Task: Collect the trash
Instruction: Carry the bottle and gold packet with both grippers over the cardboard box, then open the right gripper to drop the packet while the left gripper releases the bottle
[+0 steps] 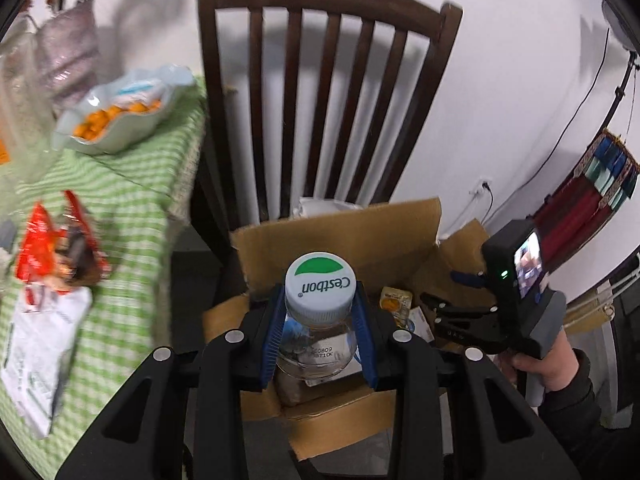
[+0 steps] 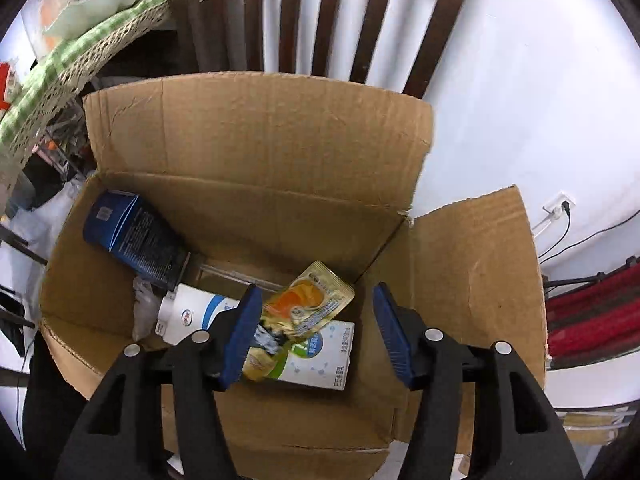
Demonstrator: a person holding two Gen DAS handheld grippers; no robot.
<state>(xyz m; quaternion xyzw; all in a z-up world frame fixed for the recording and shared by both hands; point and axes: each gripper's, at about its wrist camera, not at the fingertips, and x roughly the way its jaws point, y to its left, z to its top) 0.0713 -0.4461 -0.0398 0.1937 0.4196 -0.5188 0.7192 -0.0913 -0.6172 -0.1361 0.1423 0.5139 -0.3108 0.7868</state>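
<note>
The left gripper (image 1: 318,320) is pinching a water bottle (image 1: 318,328) above the cardboard box (image 2: 256,128); dropping it in looks next, so its jaws need to spread. The right gripper (image 2: 316,332) is hanging with jaws spread over a yellow packet (image 2: 308,304). A white carton (image 2: 320,356) and blue pack (image 2: 136,236) are lying inside.

The bottle (image 1: 320,328) is clear plastic with a white cap (image 1: 320,284) bearing a green half-circle and dark lettering. The pads (image 2: 240,336) of the tongs are blue on black arms. The box (image 2: 256,140) is plain brown cardboard; in it lie a dark blue package (image 2: 136,236), a yellow-and-orange sachet (image 2: 308,304) and a white carton (image 2: 316,360) with green and blue print. The worktop cloth (image 1: 132,200) is green-and-white check, and the chair (image 1: 320,92) is dark brown.
</note>
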